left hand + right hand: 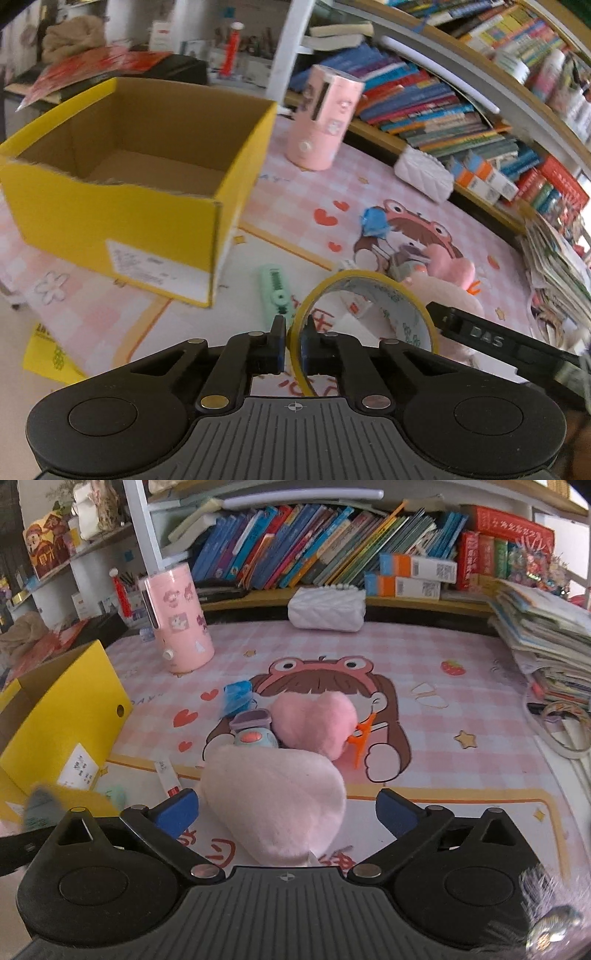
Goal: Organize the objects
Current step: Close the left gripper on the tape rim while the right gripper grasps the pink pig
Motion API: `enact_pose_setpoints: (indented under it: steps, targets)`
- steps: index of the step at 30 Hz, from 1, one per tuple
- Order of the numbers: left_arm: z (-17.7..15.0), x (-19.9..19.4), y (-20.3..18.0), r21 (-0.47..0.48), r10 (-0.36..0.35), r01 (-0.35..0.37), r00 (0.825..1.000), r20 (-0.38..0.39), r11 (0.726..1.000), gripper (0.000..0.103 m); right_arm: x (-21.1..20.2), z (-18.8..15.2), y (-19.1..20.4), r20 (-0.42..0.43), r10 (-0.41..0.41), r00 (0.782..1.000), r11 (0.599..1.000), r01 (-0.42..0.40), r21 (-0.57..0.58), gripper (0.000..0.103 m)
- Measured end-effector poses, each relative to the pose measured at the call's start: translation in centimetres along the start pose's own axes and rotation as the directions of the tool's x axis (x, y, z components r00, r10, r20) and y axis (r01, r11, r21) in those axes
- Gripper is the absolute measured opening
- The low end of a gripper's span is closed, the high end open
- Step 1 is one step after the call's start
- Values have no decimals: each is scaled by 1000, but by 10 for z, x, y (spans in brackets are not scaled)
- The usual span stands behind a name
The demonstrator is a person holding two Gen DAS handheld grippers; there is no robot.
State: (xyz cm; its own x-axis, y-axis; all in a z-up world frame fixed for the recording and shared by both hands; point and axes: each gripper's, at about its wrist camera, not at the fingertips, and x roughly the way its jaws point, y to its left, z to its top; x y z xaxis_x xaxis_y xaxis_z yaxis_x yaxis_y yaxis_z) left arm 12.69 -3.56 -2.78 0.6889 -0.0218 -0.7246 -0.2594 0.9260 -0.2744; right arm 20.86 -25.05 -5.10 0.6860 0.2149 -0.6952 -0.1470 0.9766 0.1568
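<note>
A tape roll (364, 314), pinched by its wall in the clenched left gripper (293, 345), hangs just above the pink desk mat (303, 192), near the open yellow box (122, 184). The step in hand looks like the carry to that box; next, the roll must clear the box's near wall before release. The right gripper (286, 814) gapes wide around a pale plush (275, 797) without pressing it; closing on it would likely follow. A mint corrector (276, 286) lies beside the box.
</note>
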Motion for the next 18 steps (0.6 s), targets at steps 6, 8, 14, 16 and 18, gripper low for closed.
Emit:
enact_pose_setpoints:
  steps: [6,8,14,16,18]
  targets:
    - [-5,-11,7,-27,17,-17,1000,21,999,7,23,-2,0,-46,26,999,999,-27,-18,84]
    - [-6,-12,7,-30,19,-18,1000,25,999,7,21,-2,1,-34,29,999,999,-30,-31,76]
    - [-5,-16,3,-18,-14,14,999,41,1000,7,-6,0,3,27,34,999,998,-33,-46,67]
    - [-4,-16,1,-10,-32,33,998,46,999,7,-18,1,2,55,31,998,999,-30,-35,67]
    - [-3,-17,0,-2,-51,51,997,51,999,7,-32,2,1,85,22,996,1000,-20,-21,67]
